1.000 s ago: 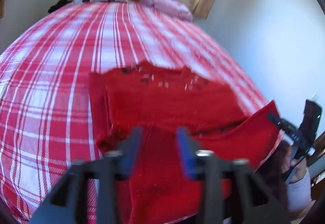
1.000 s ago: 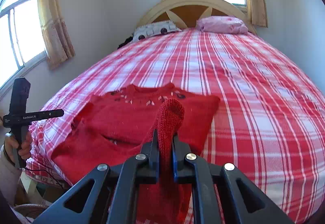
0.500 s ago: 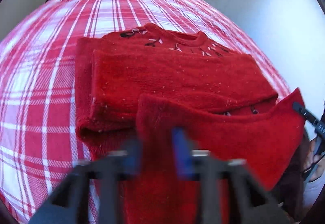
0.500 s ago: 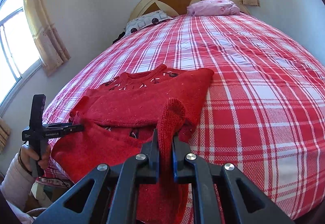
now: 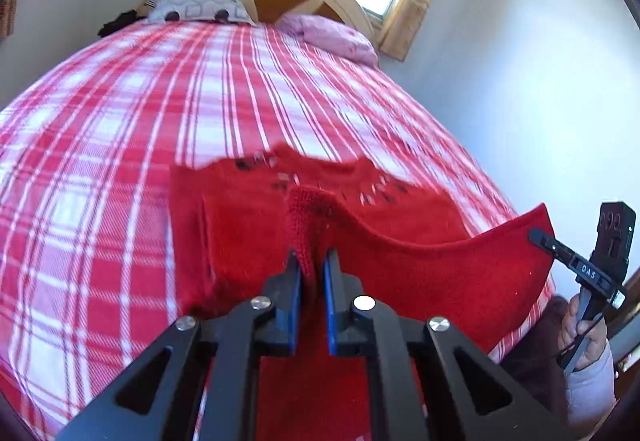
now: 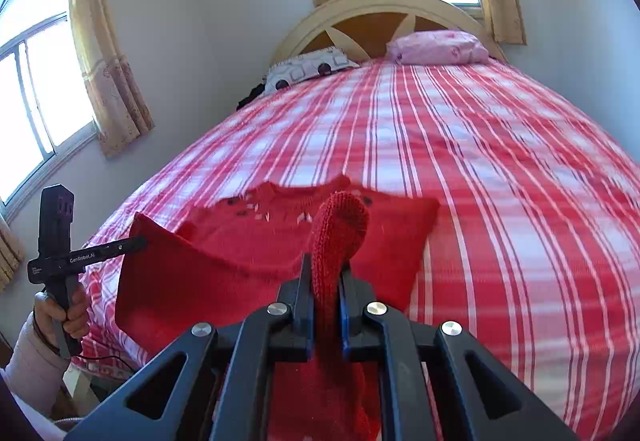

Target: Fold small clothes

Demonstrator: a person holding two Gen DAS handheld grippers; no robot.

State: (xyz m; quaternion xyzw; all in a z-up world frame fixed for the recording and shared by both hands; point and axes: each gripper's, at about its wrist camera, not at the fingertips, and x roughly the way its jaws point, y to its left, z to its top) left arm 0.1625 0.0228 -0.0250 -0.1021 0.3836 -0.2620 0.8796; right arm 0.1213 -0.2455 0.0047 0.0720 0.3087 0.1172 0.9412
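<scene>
A red knitted sweater (image 5: 248,217) with small decorations at the neck lies on the bed, sleeves folded in; it also shows in the right wrist view (image 6: 260,237). My left gripper (image 5: 312,261) is shut on the left corner of its bottom hem. My right gripper (image 6: 325,273) is shut on the right hem corner, which bunches up above the jaws. The hem (image 5: 460,265) is lifted and stretched between both grippers above the sweater's body. The right gripper shows in the left wrist view (image 5: 536,235), and the left gripper in the right wrist view (image 6: 138,241).
The bed has a red and white plaid cover (image 6: 500,181). A patterned pillow (image 6: 308,67) and a pink pillow (image 6: 436,47) lie by the wooden headboard (image 6: 376,21). Walls and curtained windows stand close on both sides.
My left gripper was open over the hem, dropped onto it, and is now shut on the hem corner and raised. Both grippers now hold the hem lifted over the sweater.
</scene>
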